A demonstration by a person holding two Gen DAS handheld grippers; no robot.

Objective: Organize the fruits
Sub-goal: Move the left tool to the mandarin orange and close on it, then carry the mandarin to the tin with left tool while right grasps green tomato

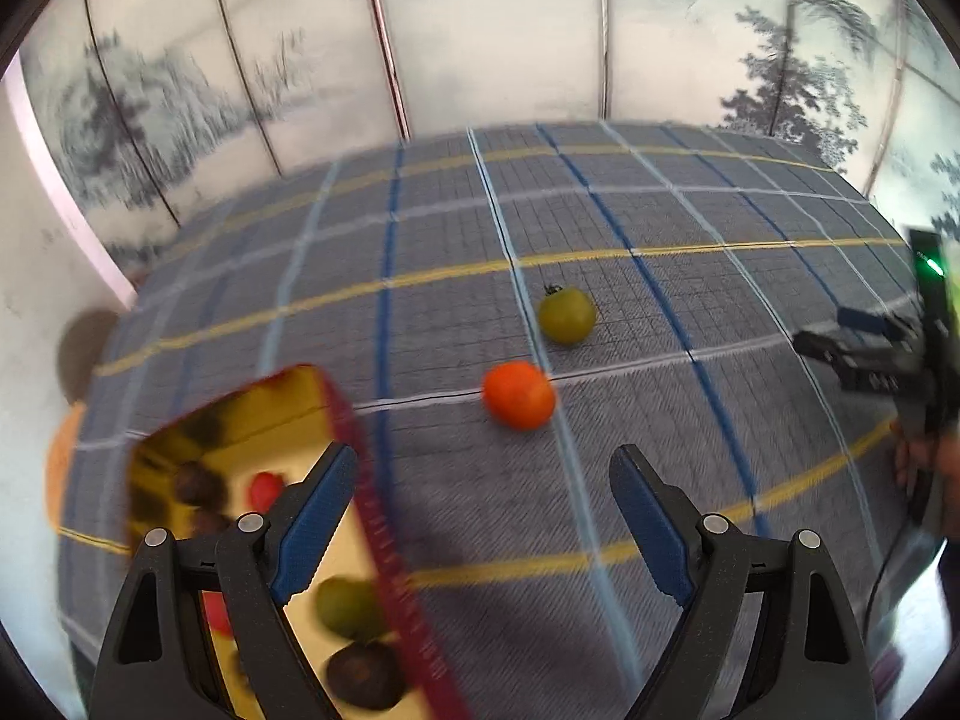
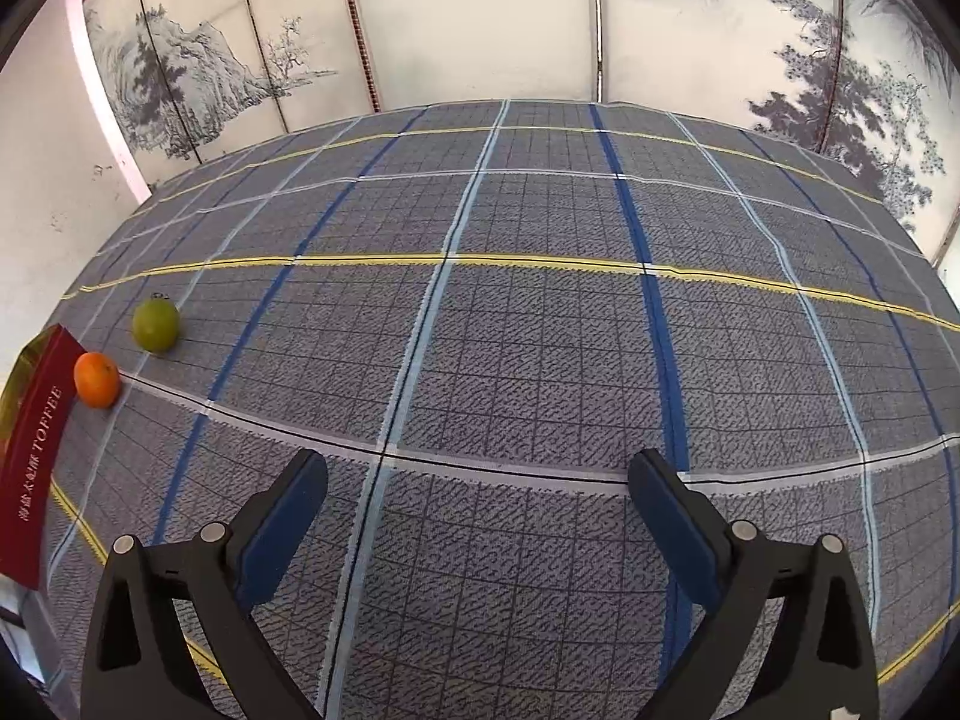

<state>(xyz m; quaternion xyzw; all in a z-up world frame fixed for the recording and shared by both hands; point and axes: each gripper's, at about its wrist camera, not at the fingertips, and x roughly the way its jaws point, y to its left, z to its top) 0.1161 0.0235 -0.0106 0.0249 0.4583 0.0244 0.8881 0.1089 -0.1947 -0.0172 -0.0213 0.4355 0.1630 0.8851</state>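
Note:
An orange tangerine [image 1: 519, 394] and a green tomato [image 1: 567, 315] lie on the plaid tablecloth ahead of my left gripper [image 1: 483, 468], which is open and empty. A red tin box with a gold inside [image 1: 264, 420] sits at the lower left, under my left finger; it holds several fruits: a green one [image 1: 348, 606], dark ones and red ones. In the right wrist view my right gripper [image 2: 477, 474] is open and empty over bare cloth; the tangerine [image 2: 96, 380], green tomato [image 2: 156, 324] and red box wall [image 2: 36, 456] are far left.
The table carries a grey-blue plaid cloth [image 2: 510, 330]. A folding screen with ink landscape paintings [image 2: 468, 18] stands behind it. The right gripper also shows at the right edge of the left wrist view [image 1: 870, 360].

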